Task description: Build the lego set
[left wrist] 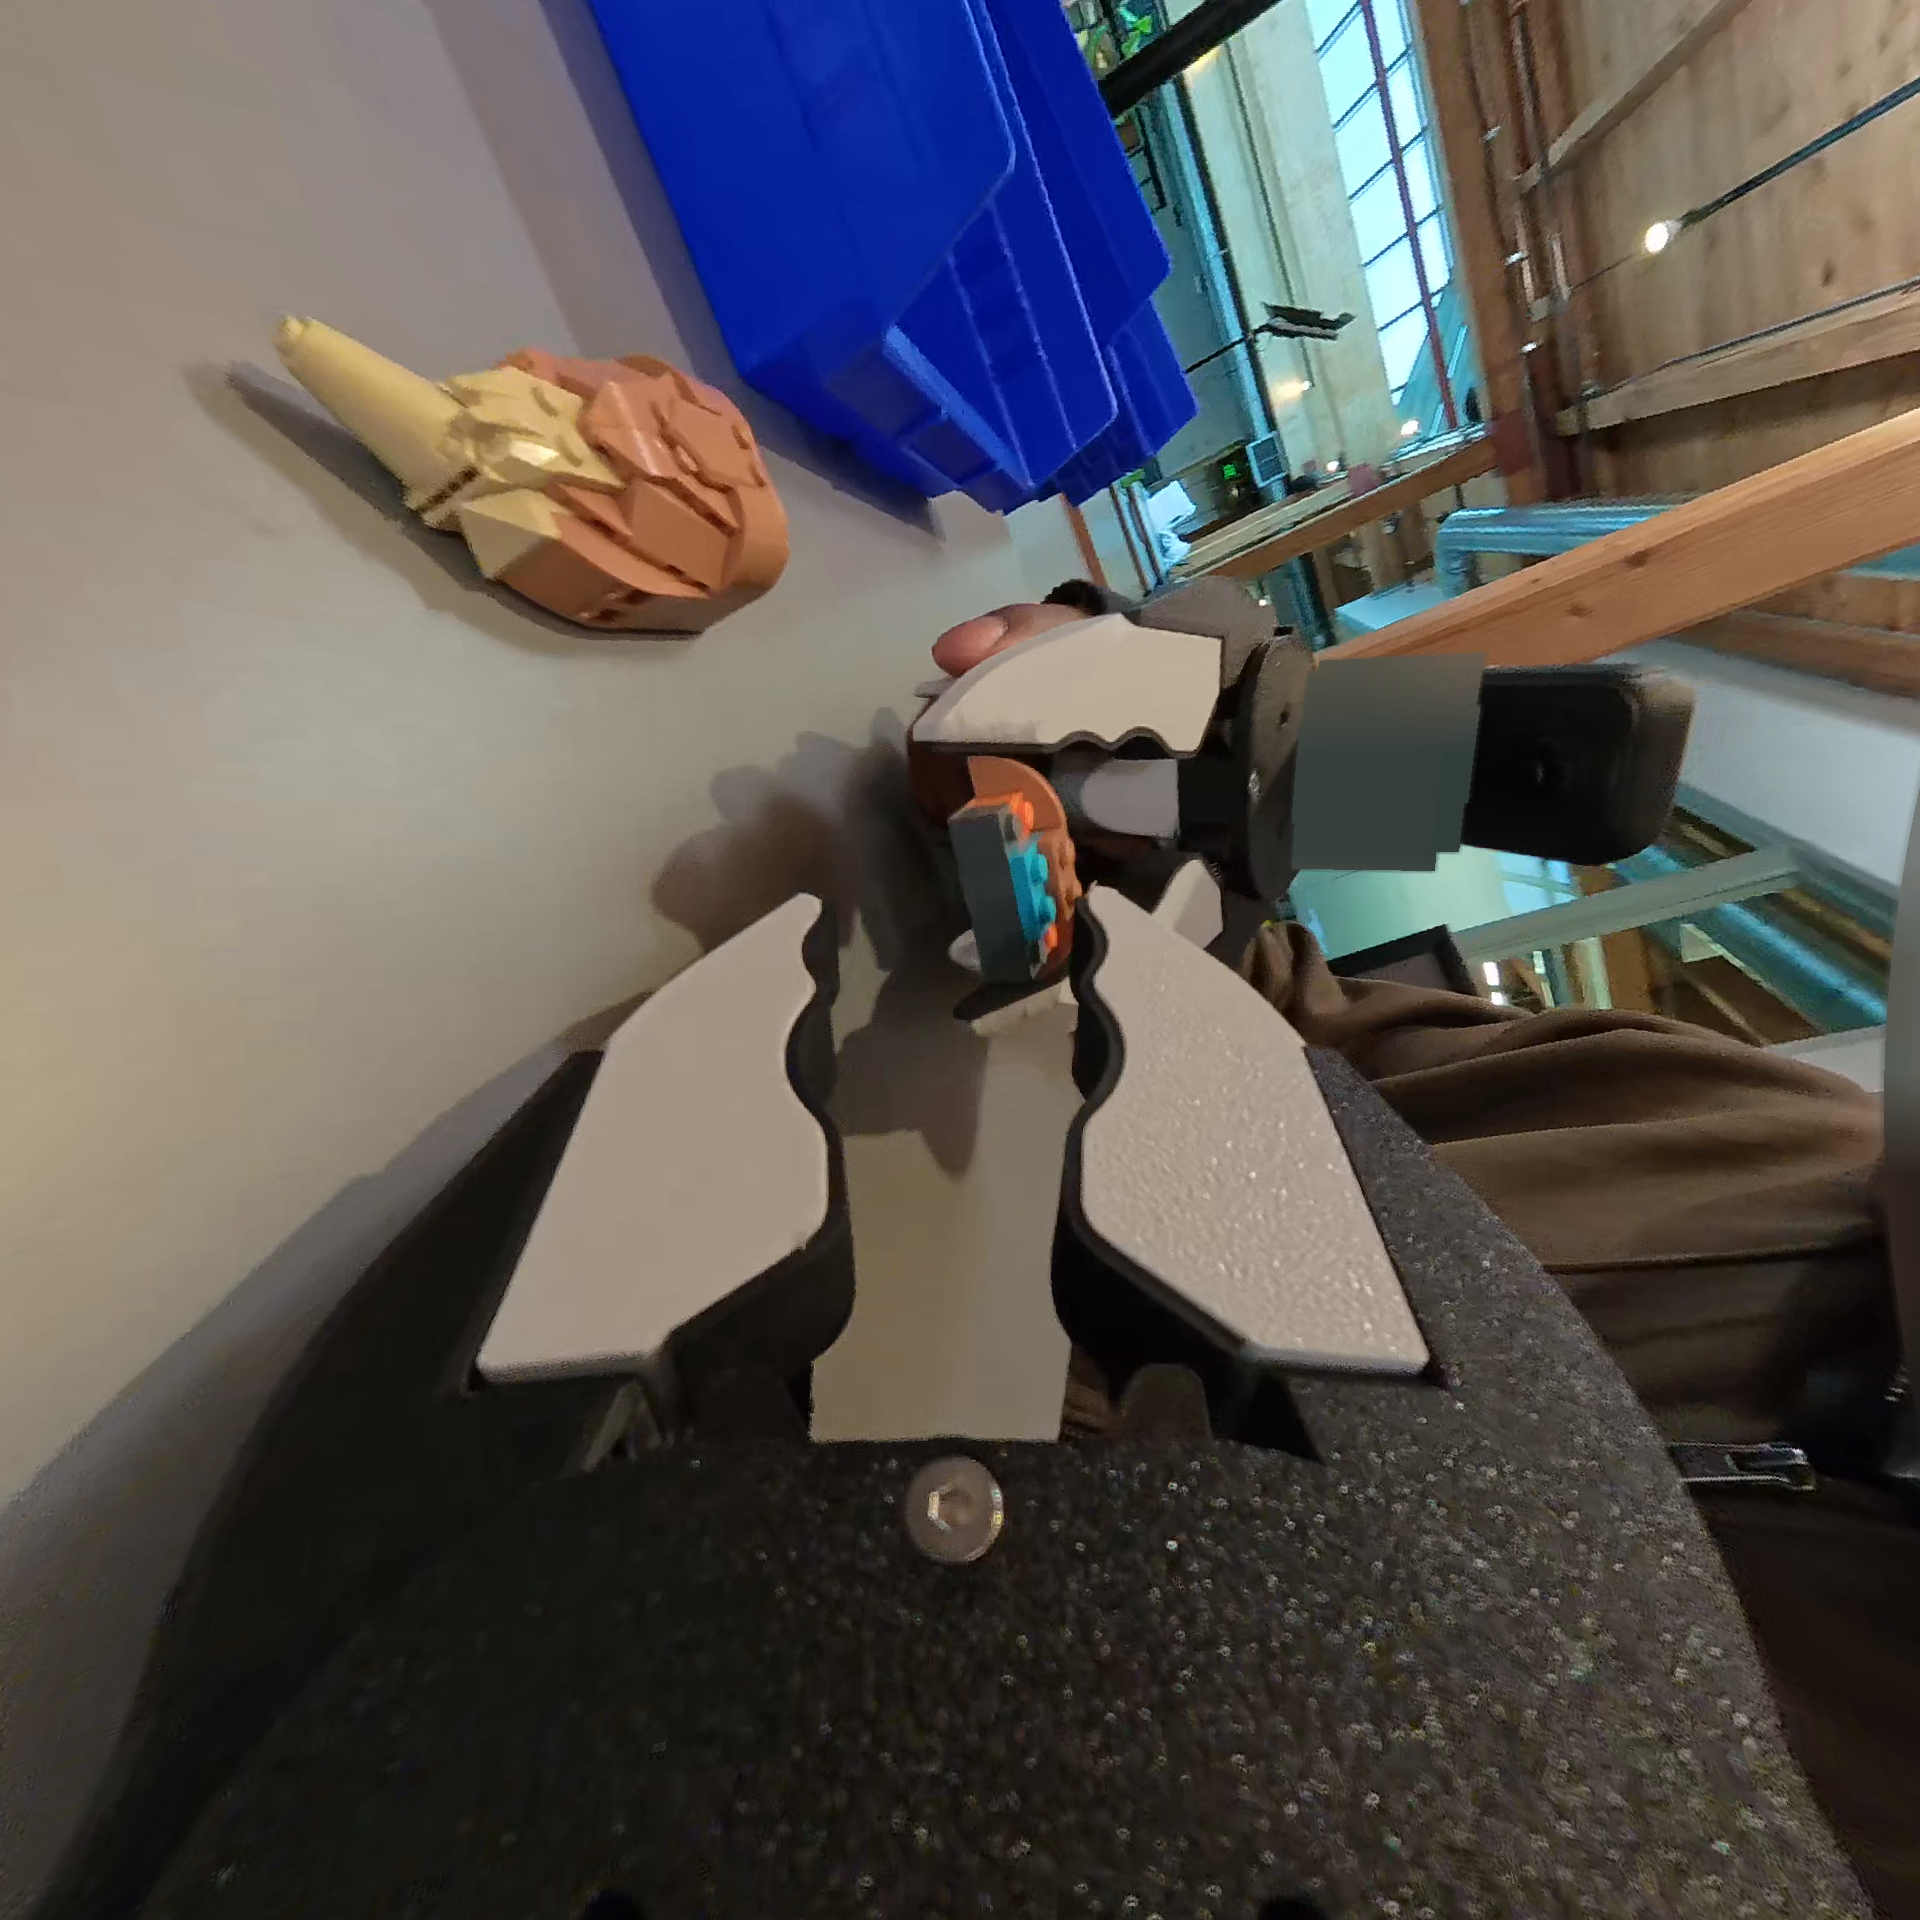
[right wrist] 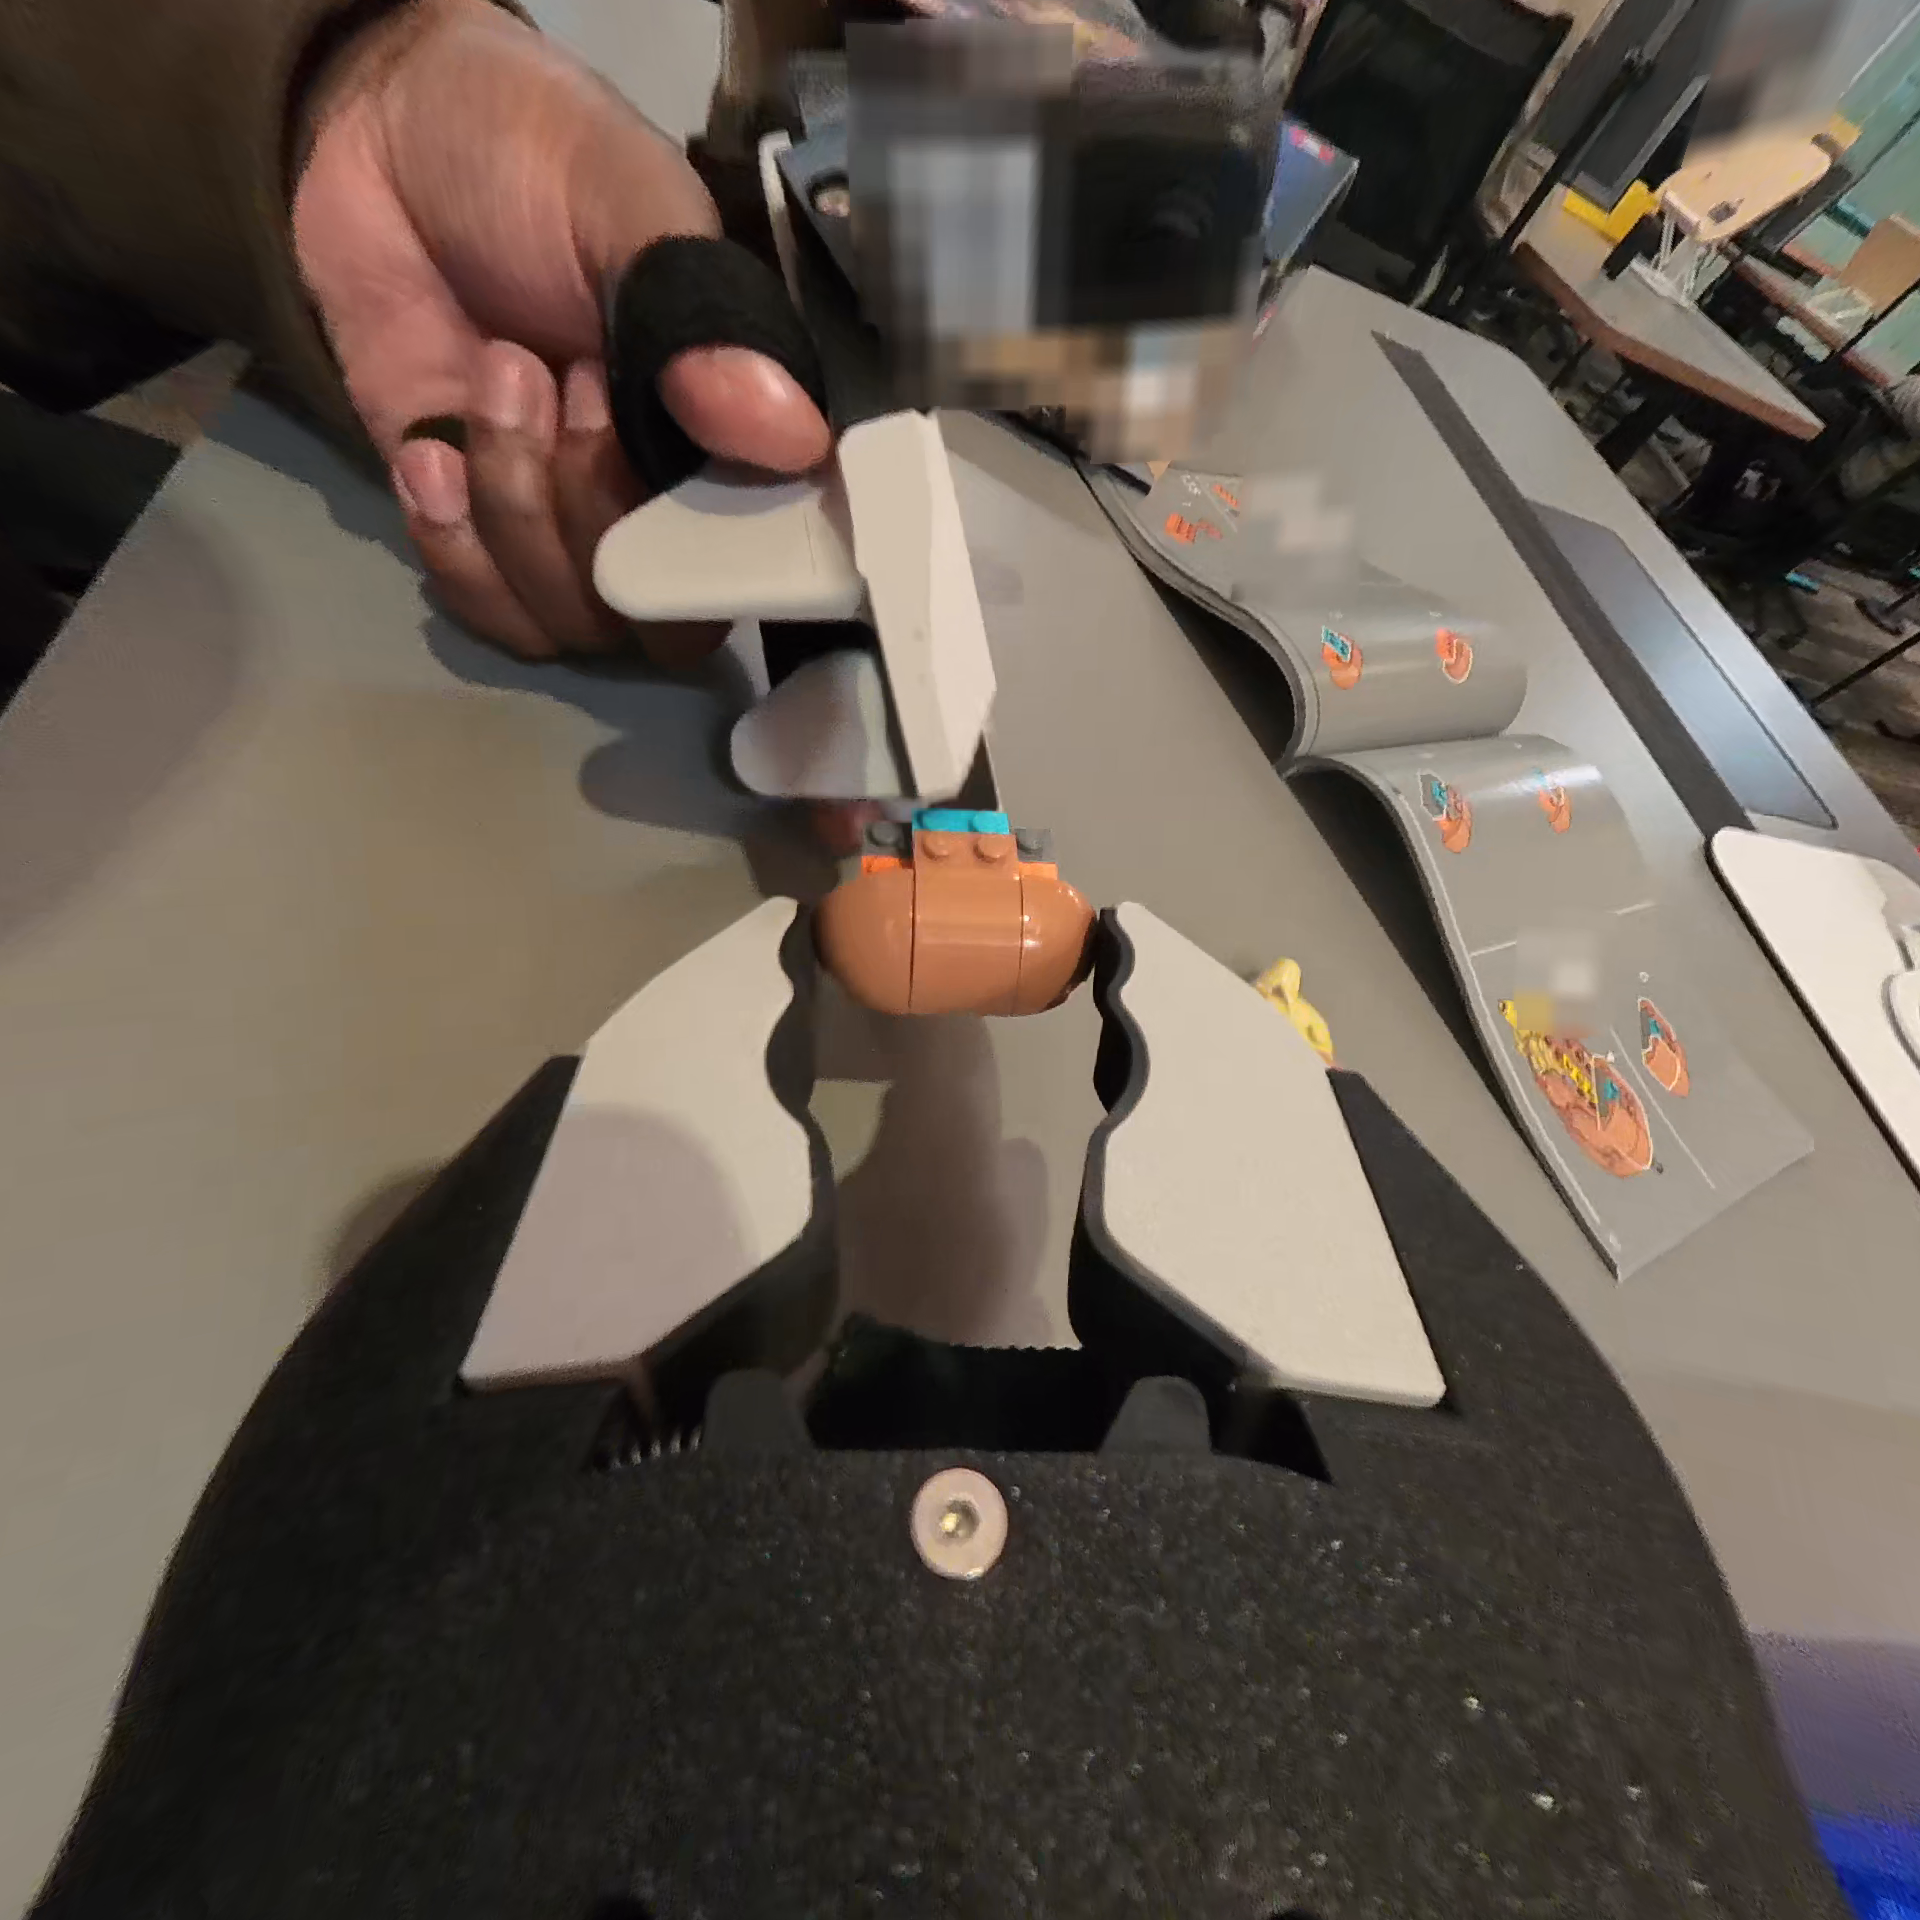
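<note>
Our right claw (right wrist: 945, 966) pinches the brown lego sub-assembly (right wrist: 951, 951); the left claw (left wrist: 951, 935), spread open at 12 o'clock, could knock it loose.

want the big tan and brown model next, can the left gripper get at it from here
Probably yes: the left gripper is open and empty, and the model lies uncovered on the table, with the blue bins only beside it.

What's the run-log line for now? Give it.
left gripper: open, by model | right gripper: shut on model | other build: on table
</note>
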Demonstrator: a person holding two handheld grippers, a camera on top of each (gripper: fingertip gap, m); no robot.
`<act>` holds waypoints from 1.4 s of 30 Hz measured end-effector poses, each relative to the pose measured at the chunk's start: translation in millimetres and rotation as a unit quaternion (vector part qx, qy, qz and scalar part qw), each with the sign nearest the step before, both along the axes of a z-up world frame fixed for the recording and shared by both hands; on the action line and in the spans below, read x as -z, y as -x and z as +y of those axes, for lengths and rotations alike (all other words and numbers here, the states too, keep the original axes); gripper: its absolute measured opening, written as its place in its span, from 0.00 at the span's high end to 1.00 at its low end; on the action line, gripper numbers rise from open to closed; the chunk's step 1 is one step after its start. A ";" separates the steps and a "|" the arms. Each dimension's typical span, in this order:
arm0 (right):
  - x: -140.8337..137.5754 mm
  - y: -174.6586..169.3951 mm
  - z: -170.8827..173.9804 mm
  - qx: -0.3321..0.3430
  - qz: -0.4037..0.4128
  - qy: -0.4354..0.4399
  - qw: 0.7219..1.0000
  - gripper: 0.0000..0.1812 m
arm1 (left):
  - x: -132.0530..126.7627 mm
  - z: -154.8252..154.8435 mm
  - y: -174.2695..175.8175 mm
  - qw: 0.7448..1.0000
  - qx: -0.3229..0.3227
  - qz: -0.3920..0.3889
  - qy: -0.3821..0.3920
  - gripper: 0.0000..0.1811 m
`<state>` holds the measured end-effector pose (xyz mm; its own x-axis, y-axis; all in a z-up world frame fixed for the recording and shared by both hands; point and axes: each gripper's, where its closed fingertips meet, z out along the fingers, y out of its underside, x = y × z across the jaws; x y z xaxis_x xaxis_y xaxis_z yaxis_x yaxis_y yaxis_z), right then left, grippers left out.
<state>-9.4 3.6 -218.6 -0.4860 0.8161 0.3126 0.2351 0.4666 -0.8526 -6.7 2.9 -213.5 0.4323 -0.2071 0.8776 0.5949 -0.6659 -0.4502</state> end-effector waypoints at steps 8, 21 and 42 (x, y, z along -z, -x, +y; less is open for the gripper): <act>25.9 -7.2 11.3 0.031 -0.101 0.008 0.994 0.71 | 6.0 -1.5 25.1 0.998 -0.015 0.059 -0.004 0.77; 44.6 -15.0 17.2 0.035 -0.164 -0.006 0.986 0.66 | -0.2 22.2 54.0 0.980 0.013 0.191 -0.052 0.77; -23.2 -8.3 91.4 0.115 0.016 0.232 0.966 0.76 | -40.7 44.1 96.4 0.905 -0.087 0.299 -0.289 0.82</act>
